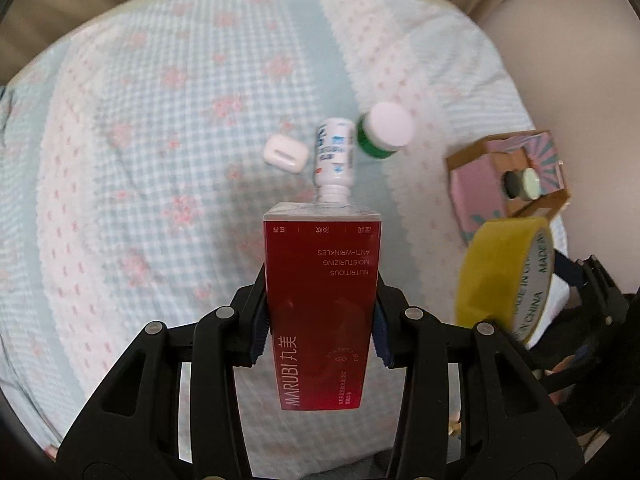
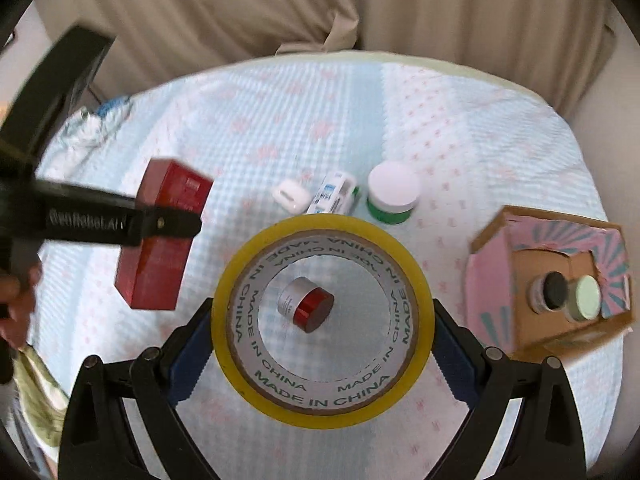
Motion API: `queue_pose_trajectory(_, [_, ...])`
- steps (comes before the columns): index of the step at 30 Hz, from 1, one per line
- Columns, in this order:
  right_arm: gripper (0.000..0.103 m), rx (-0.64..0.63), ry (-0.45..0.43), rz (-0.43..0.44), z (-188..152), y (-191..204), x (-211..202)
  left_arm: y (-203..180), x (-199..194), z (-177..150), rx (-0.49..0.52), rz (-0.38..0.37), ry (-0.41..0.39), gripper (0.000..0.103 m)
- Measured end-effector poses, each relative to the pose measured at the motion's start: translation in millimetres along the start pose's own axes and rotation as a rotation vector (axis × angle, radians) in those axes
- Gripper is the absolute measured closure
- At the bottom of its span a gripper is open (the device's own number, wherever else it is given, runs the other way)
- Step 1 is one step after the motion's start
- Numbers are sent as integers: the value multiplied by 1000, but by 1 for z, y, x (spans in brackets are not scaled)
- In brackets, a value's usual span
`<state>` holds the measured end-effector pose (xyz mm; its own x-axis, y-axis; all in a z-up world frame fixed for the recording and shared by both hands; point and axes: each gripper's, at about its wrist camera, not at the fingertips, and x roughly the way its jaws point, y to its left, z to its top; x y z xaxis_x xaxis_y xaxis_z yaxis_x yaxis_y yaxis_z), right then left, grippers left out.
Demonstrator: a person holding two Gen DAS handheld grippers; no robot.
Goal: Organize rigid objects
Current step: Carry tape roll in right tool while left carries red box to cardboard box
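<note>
My left gripper (image 1: 320,320) is shut on a tall red Marubi box (image 1: 322,308), held above the bed; the box also shows in the right wrist view (image 2: 164,240). My right gripper (image 2: 322,336) is shut on a yellow tape roll (image 2: 320,412), also visible in the left wrist view (image 1: 504,272). Through the roll's hole I see a small red-lidded jar (image 2: 306,306) on the bed. A white case (image 1: 285,153), a white bottle lying down (image 1: 335,152) and a green jar with a white lid (image 1: 384,130) lie further off.
A pink cardboard box (image 2: 492,280) on its side at the right holds two small jars (image 2: 564,292). The checked blue-and-pink bedcover (image 1: 140,160) spreads all around. Beige curtains (image 2: 280,8) hang behind the bed.
</note>
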<state>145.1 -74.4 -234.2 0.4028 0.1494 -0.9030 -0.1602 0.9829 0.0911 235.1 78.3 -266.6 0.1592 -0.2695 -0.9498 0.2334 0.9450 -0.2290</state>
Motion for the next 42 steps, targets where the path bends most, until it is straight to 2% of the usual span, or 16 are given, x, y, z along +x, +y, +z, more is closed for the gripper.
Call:
queue_pose_trajectory(6, [7,69,-45,-18,-3,-28,-70,-39,-39,-10,-5,-48,-68,65])
queue_pose_trajectory(11, [6,148,-79,-35,-6,-62,-106,-86,-56,-17,12,-73,-102,65])
queue_pose_trajectory(16, [6,190,-94,-60,-16,-111,-134,-134,-53,-16,15,-79,-125,65])
queue_pose_trajectory(23, [6,201,-85,-62,-23,-199,-151,-208,-30,-3,-51,-88,-137,65])
queue_pose_trajectory(32, [6,194,-41,-67,-14,-313,-134,-287,27,27,-96,-82,-109,65])
queue_pose_trajectory(36, [6,181,8,-46,-8,-348,-107,-303,54,42,-127,-67,-84,65])
queue_pose_trajectory(42, [6,173,100,-7,-2,-380,-53,-313,100,63,-141,-22,-23,65])
